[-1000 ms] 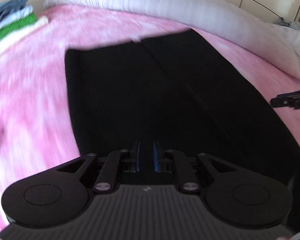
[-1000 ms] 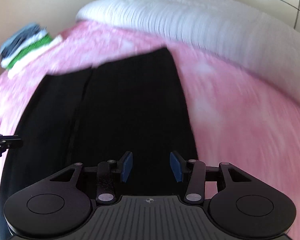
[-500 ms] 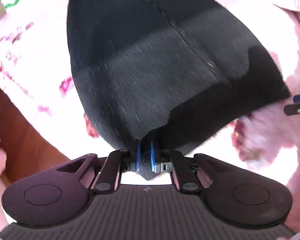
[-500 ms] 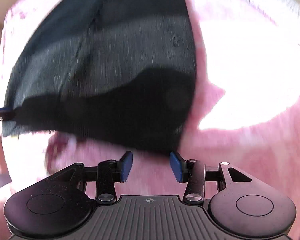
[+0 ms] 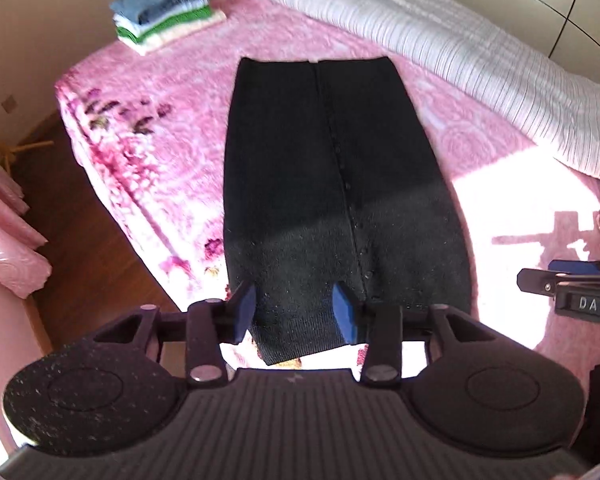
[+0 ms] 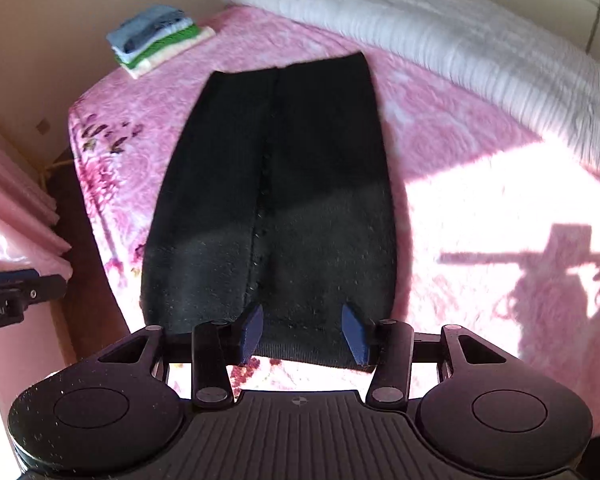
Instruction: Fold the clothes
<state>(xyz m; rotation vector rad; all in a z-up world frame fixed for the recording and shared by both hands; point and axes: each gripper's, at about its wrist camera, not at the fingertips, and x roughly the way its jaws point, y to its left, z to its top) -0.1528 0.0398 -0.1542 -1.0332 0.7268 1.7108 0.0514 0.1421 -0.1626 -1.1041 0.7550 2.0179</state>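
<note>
The left gripper [image 5: 295,312] hangs with its blue pads spread wide over the near left corner of the black knit garment [image 5: 332,184], gripping nothing. The right gripper [image 6: 303,332] is just as wide over the near right part of the hem, also empty. The garment lies flat and lengthwise on the pink bedspread [image 5: 148,120], a button line running down its middle, its near hem close to the bed's edge.

From where I stand, the risk is an uneven pick: if one gripper bites only the top layer, or the two close at different depths, the fold would likely come up skewed or drag the knit across the fuzzy spread and bunch it. The hem could also slip off the bed.

Beyond lie a stack of folded clothes [image 5: 164,14] and a white quilt [image 5: 460,40].

Readable writing: "DAS" on the right gripper's side in the left view; "bot.AI", cut off, on the left gripper's in the right view.
</note>
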